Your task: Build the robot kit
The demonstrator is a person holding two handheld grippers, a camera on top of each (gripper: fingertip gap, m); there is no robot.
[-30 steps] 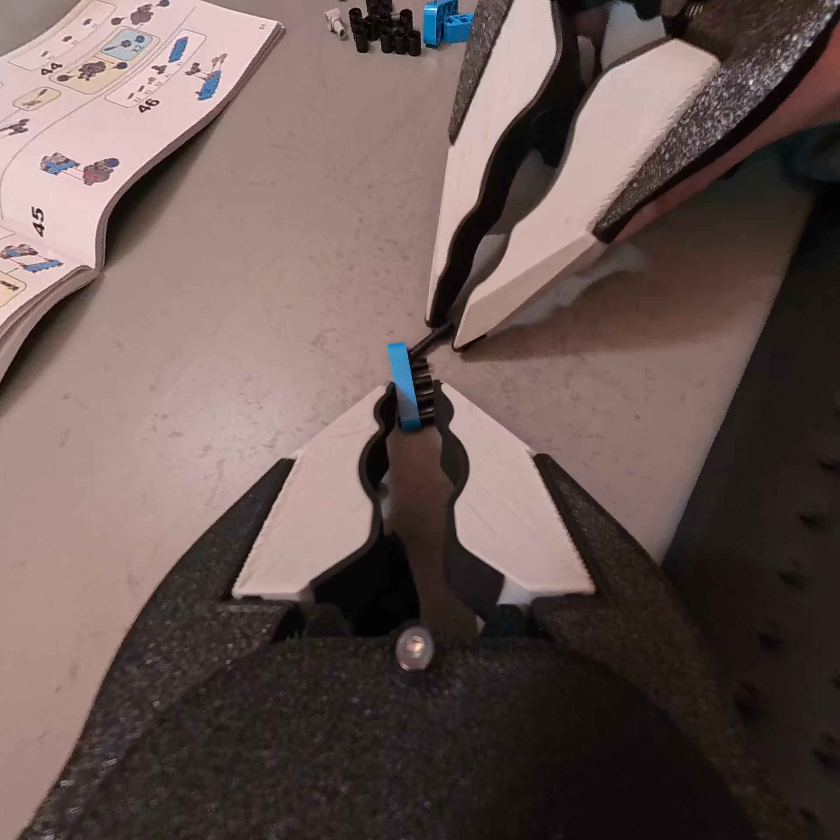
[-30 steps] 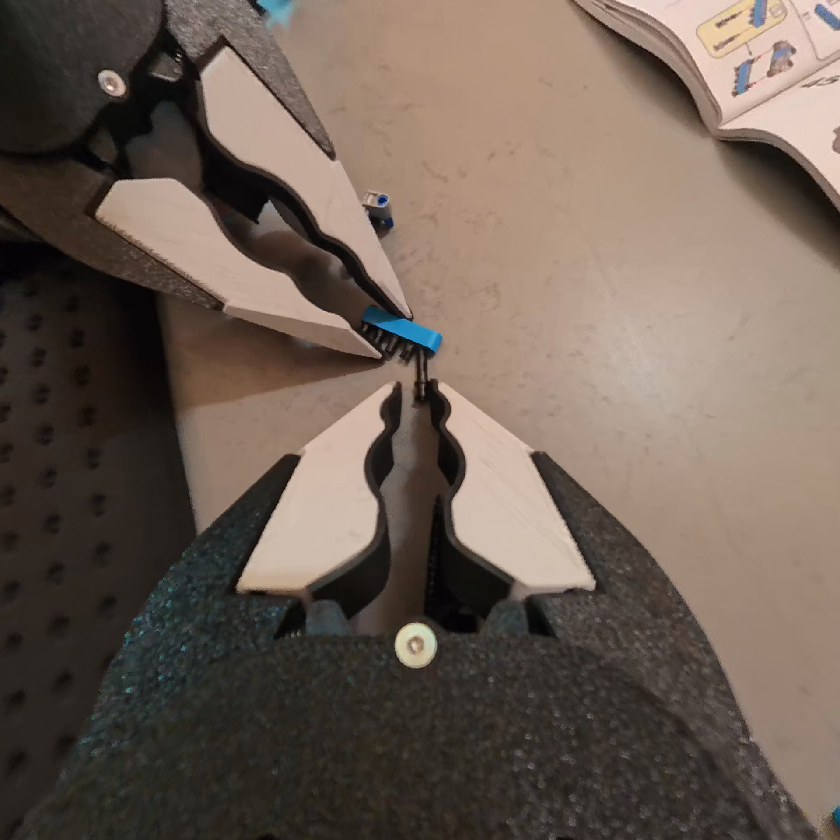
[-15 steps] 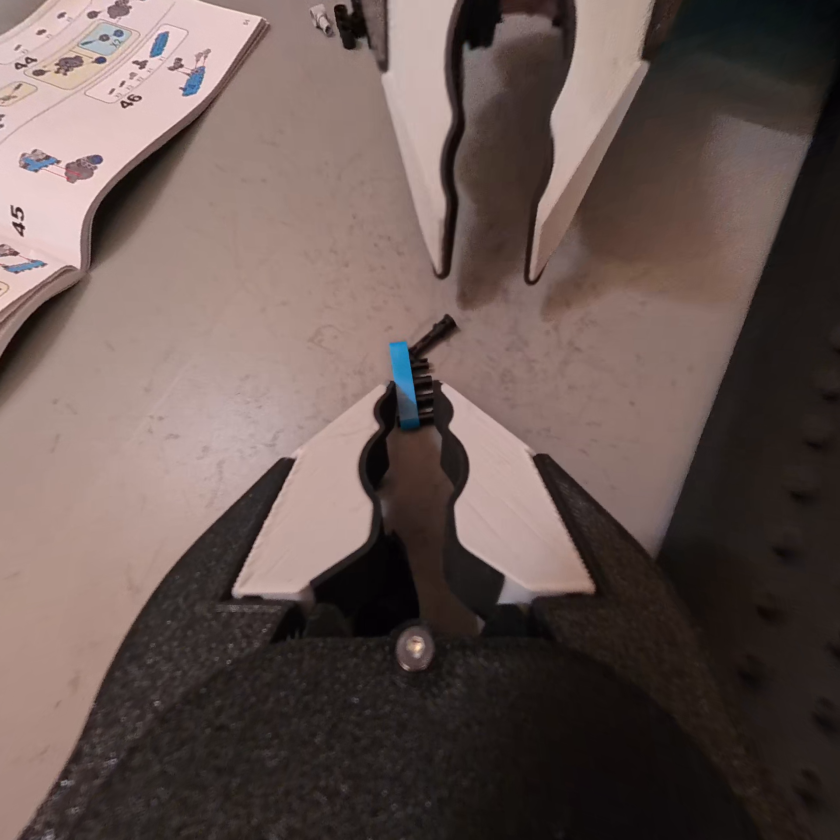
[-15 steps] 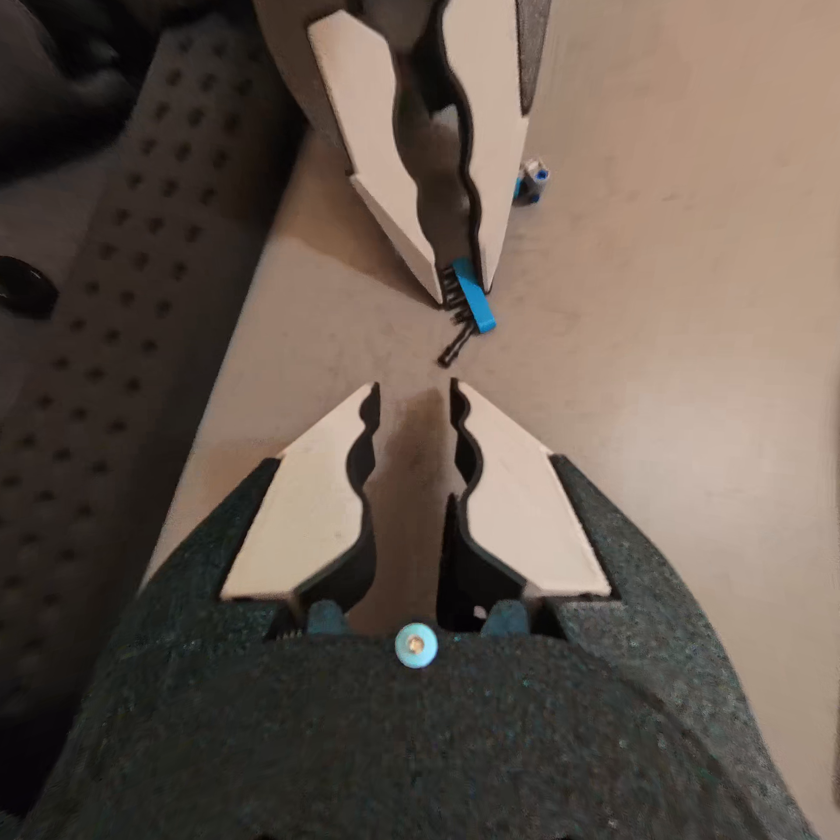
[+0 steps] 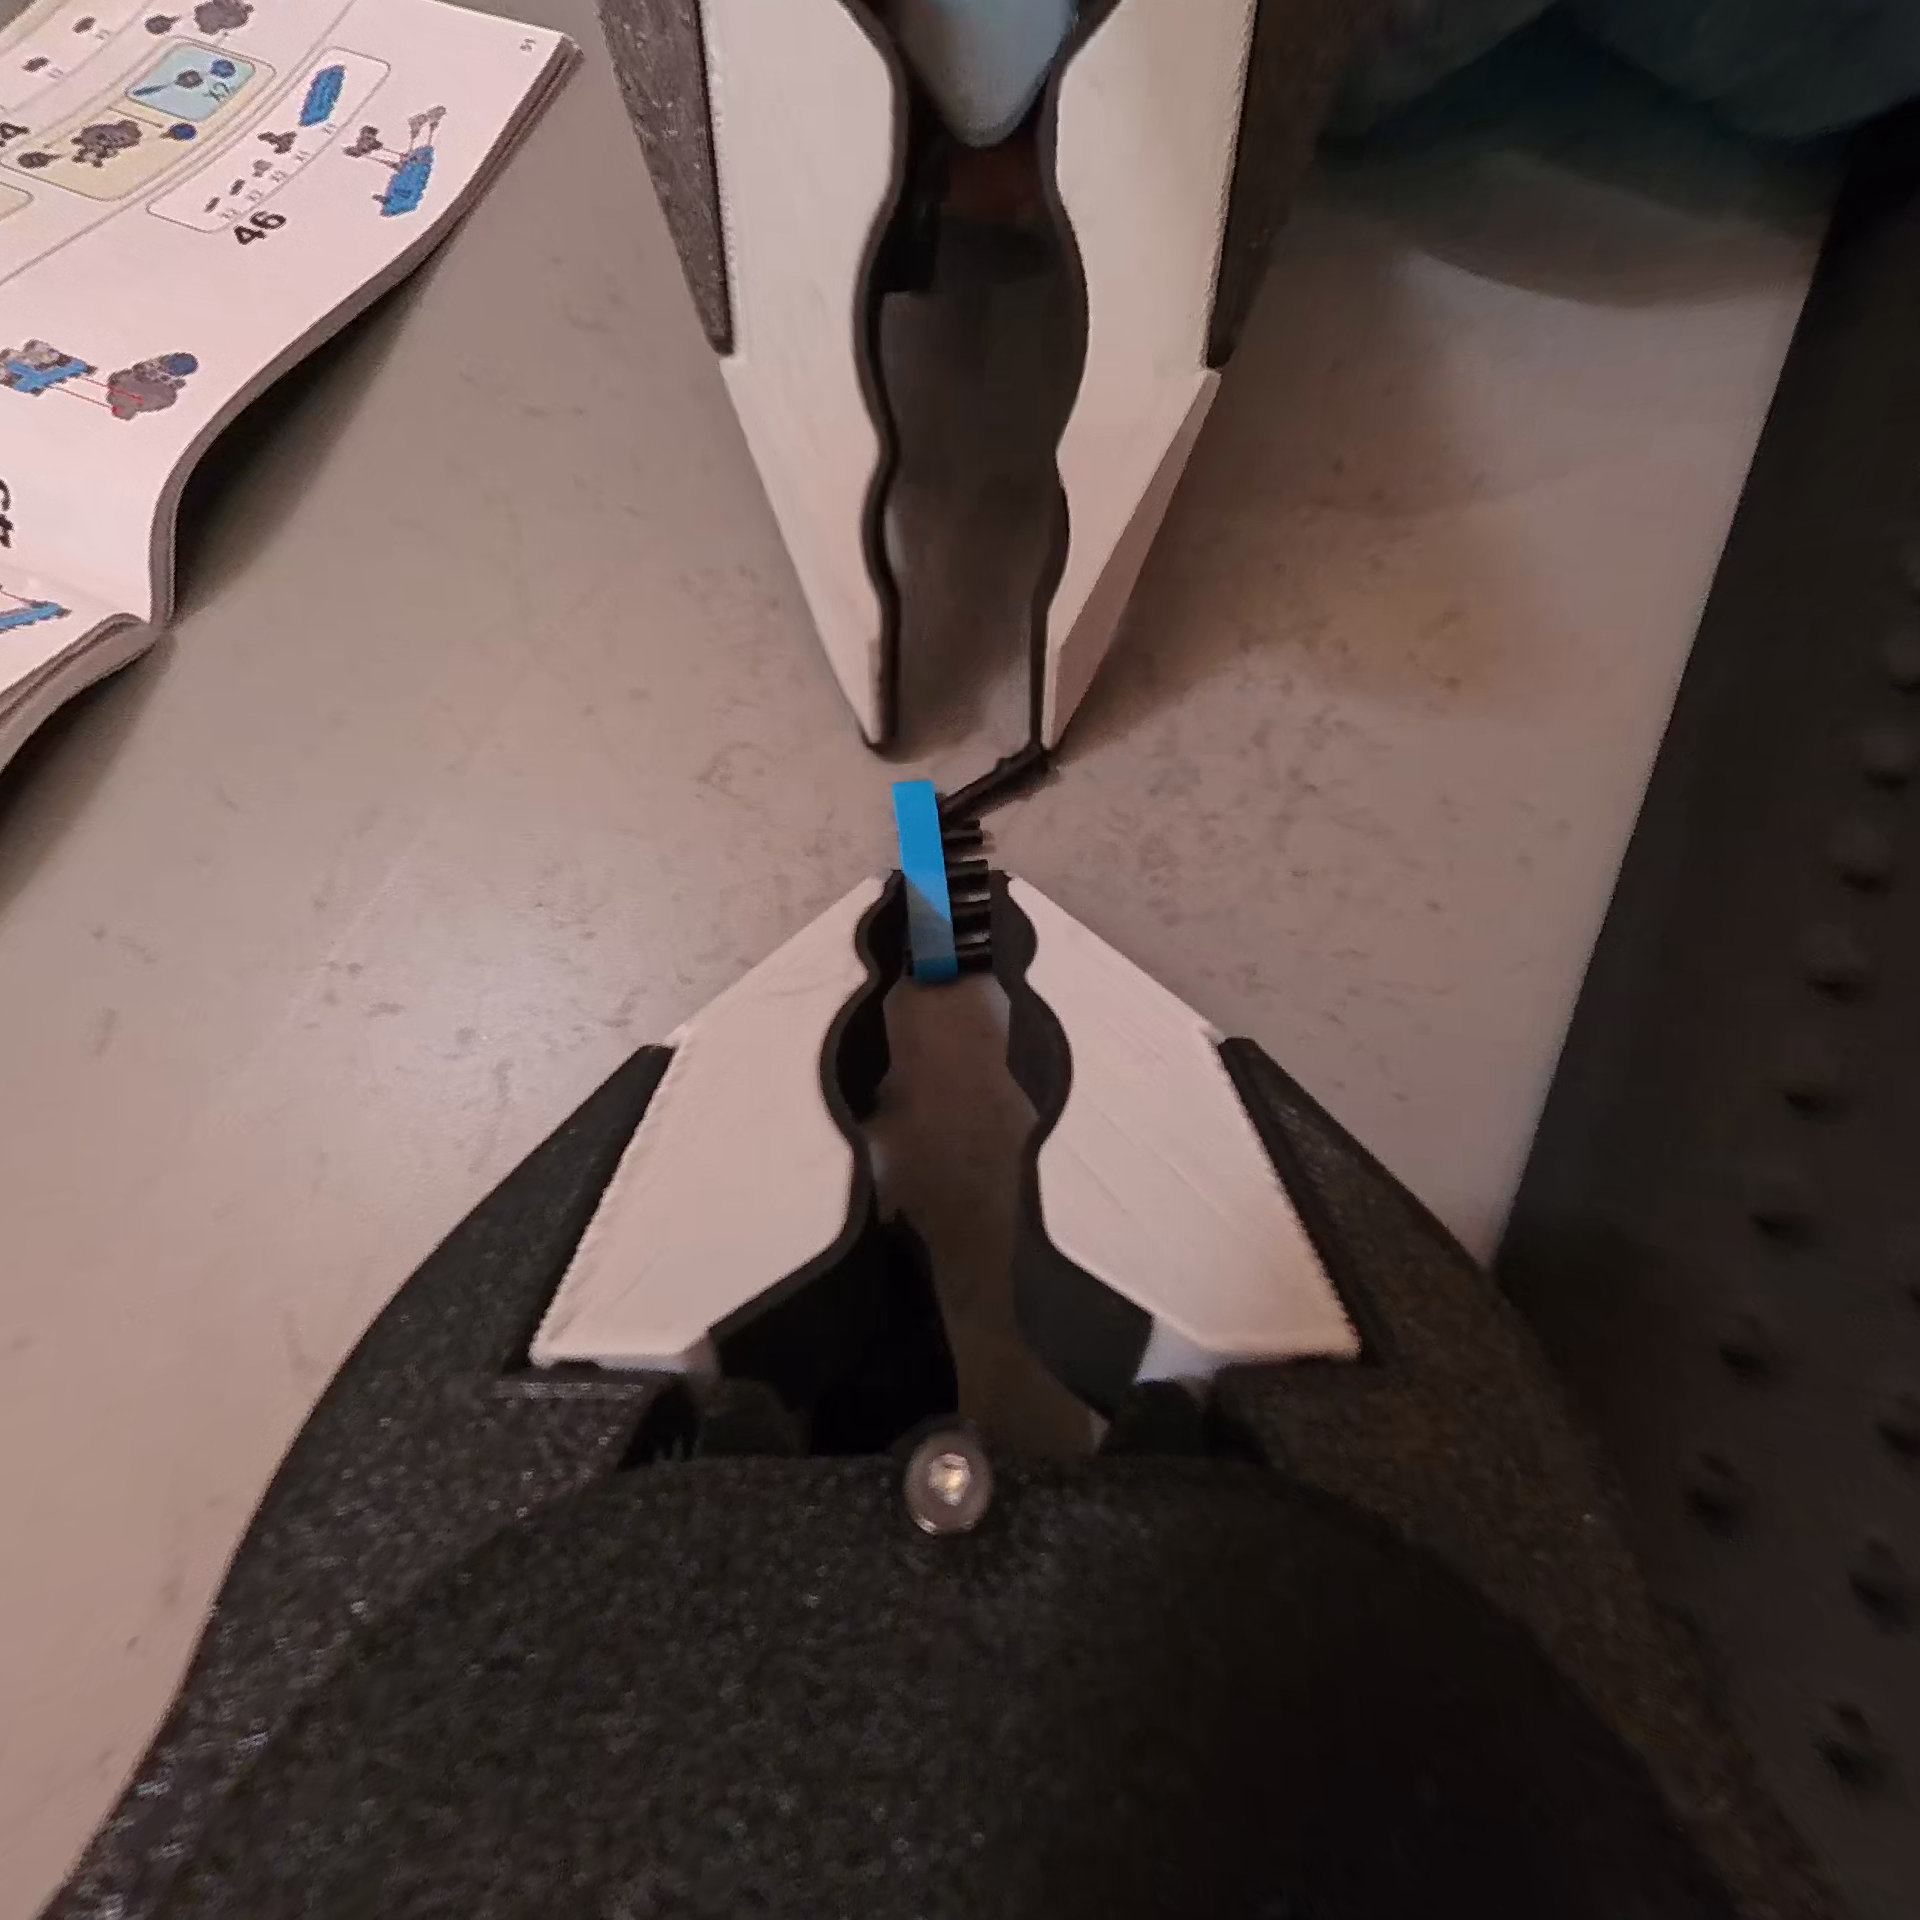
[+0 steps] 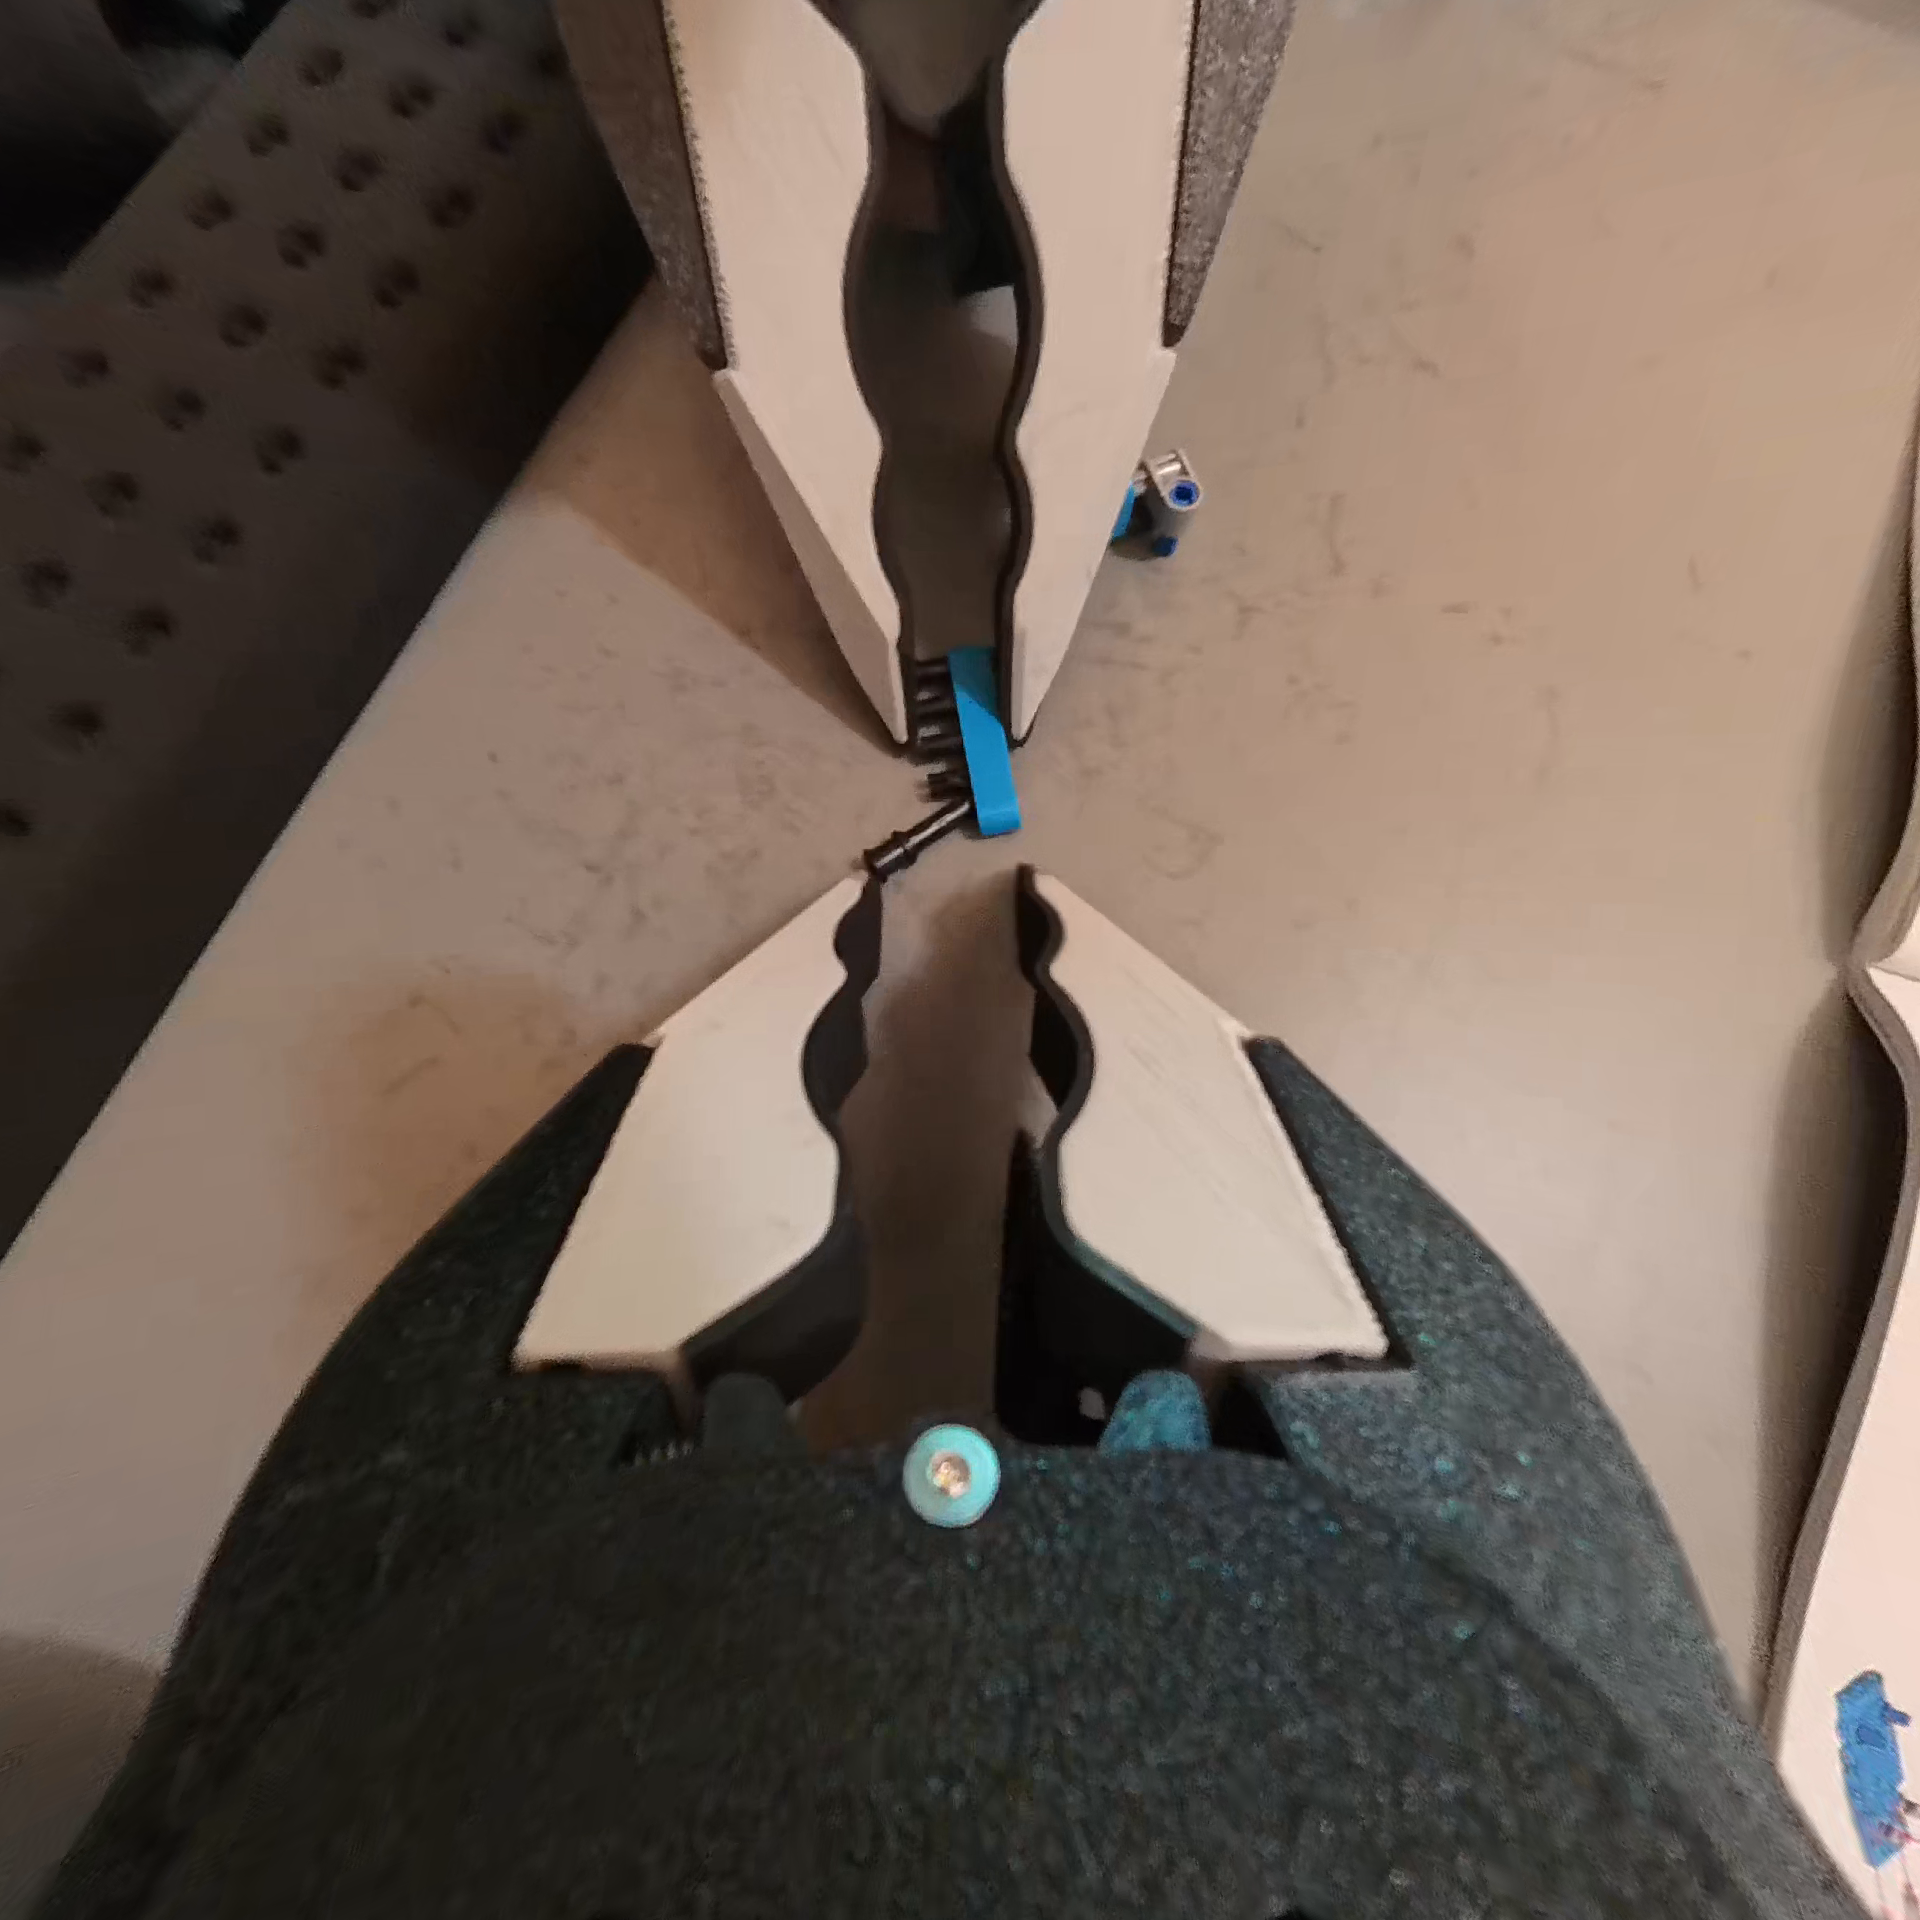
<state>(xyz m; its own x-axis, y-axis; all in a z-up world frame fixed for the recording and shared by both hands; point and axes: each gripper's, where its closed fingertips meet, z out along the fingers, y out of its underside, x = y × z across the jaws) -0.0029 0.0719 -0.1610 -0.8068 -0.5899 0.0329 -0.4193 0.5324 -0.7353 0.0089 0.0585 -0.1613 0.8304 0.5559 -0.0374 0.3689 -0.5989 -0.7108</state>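
Note:
My left gripper [image 5: 945, 902] is shut on a small blue beam [image 5: 923, 873] with a row of black pins on its side, held just above the grey table [image 5: 416, 831]. A longer black pin [image 5: 997, 784] sticks out at an angle from the beam's far end. My right gripper [image 6: 948, 881] is open and empty, facing the left one tip to tip. The black pin's free end [image 6: 904, 844] lies at its left fingertip [image 6: 868, 904]. The beam also shows in the right wrist view [image 6: 982, 748], between the left gripper's tips [image 6: 961, 730]. The right gripper shows opposite in the left wrist view [image 5: 961, 740].
An open instruction booklet [image 5: 208, 260] lies at the far left, and its edge also shows in the right wrist view [image 6: 1891, 1143]. A small grey and blue piece [image 6: 1158, 504] lies beside the left gripper. A dark studded mat [image 5: 1766, 1039] borders the table edge. The tips of both grippers are at nearly the same place.
The right gripper let go of the long black pin, opened and drew back. It has since come close again, open, with one tip at the pin's end. The left gripper kept still.

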